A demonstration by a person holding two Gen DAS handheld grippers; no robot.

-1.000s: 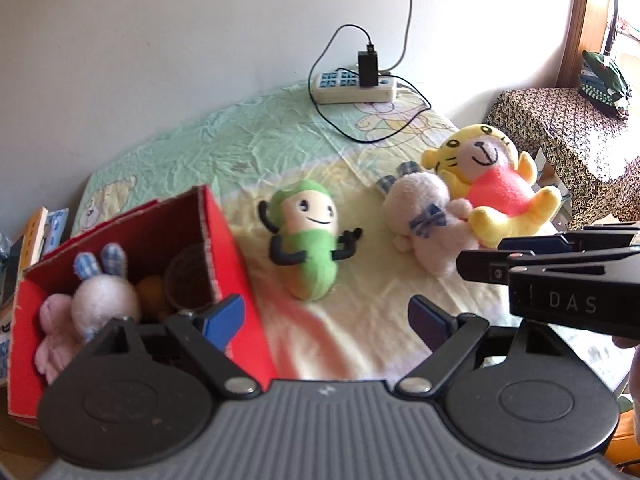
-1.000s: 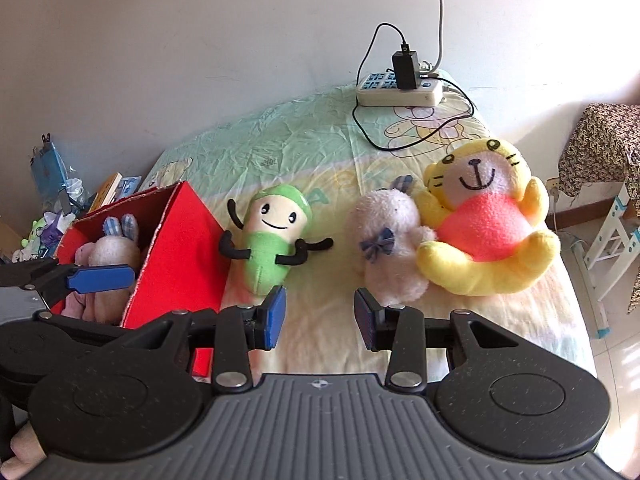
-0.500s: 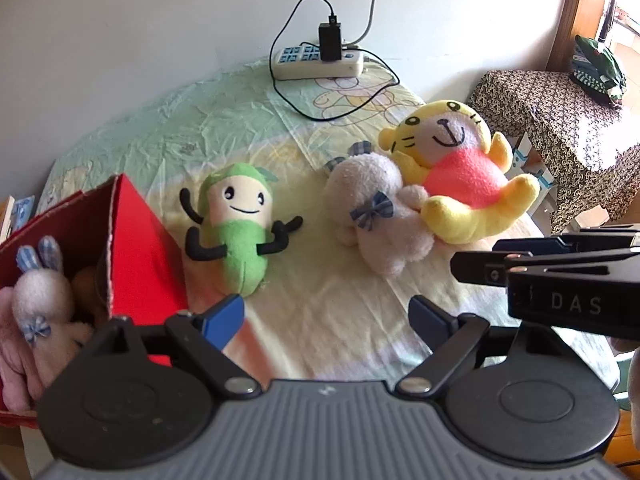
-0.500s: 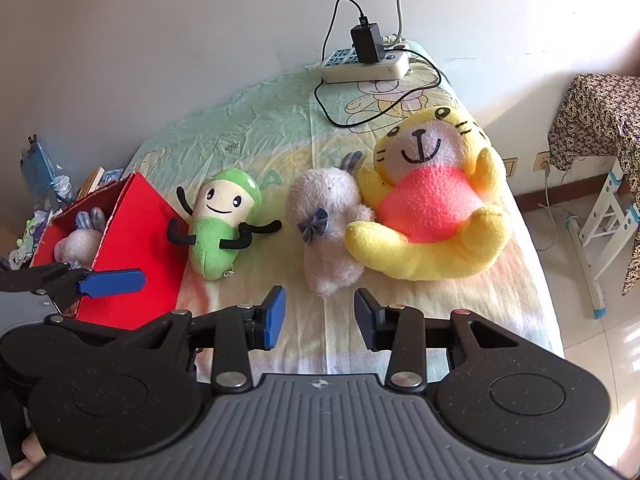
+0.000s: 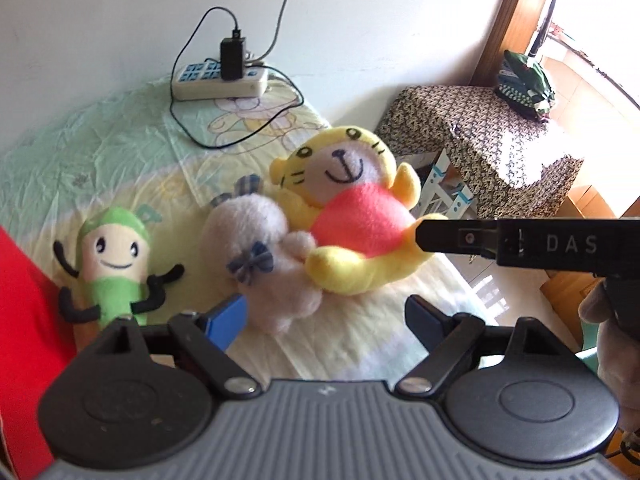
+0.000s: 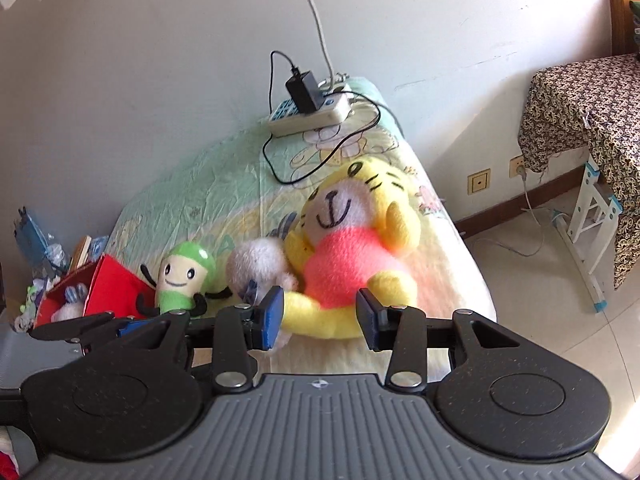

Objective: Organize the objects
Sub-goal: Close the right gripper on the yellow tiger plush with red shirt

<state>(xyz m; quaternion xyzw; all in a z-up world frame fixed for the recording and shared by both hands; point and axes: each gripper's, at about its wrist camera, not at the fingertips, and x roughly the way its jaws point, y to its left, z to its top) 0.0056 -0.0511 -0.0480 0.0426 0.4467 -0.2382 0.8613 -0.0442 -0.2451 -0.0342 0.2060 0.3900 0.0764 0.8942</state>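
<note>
Approach step: right gripper (image 6: 320,316), fingers just widened and empty, nearing yellow tiger plush (image 6: 352,256) on bed (image 6: 192,200); left gripper (image 5: 326,316) wide, empty; next, straddle and close.

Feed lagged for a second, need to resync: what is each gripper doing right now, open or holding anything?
Left gripper: open, holding nothing.
Right gripper: open, jaws just widened, framing the yellow tiger plush, not gripping it.

White wall (image 6: 160,80), sunlit tiled floor (image 6: 540,280)
</note>
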